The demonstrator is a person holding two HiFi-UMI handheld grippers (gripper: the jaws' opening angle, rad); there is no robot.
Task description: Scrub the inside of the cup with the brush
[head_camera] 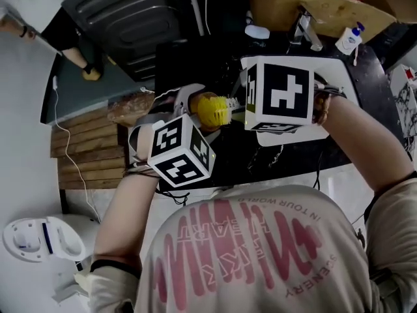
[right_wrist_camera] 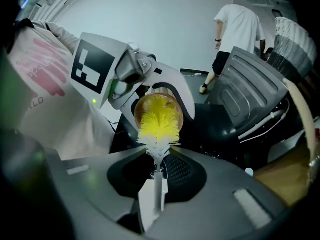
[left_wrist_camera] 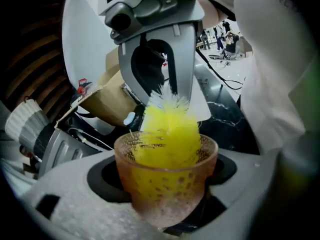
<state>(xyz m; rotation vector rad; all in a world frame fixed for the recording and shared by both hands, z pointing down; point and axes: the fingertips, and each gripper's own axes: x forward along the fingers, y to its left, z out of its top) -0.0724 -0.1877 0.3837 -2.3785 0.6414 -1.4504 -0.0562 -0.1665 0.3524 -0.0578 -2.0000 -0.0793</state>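
A pinkish, dimpled glass cup [left_wrist_camera: 167, 184] sits clamped between the jaws of my left gripper [left_wrist_camera: 167, 194]; in the head view the cup [head_camera: 199, 103] lies on its side, mouth to the right. A bottle brush with a yellow and white bristle head [right_wrist_camera: 159, 126] and a thin white handle [right_wrist_camera: 159, 191] is held by my right gripper [right_wrist_camera: 159, 194], shut on the handle. The yellow bristles [left_wrist_camera: 170, 136] are pushed into the cup's mouth. In the head view the brush [head_camera: 218, 109] spans the gap between the left gripper [head_camera: 179, 150] and the right gripper [head_camera: 281, 93].
A dark marbled counter [head_camera: 215, 64] lies under both grippers. A white pump bottle [head_camera: 347, 40] and cardboard [head_camera: 306, 2] stand at its far side. Behind the cup are a wooden slatted crate [head_camera: 88, 149] and a grey bin [head_camera: 130, 15]. A person [right_wrist_camera: 237, 36] stands beyond.
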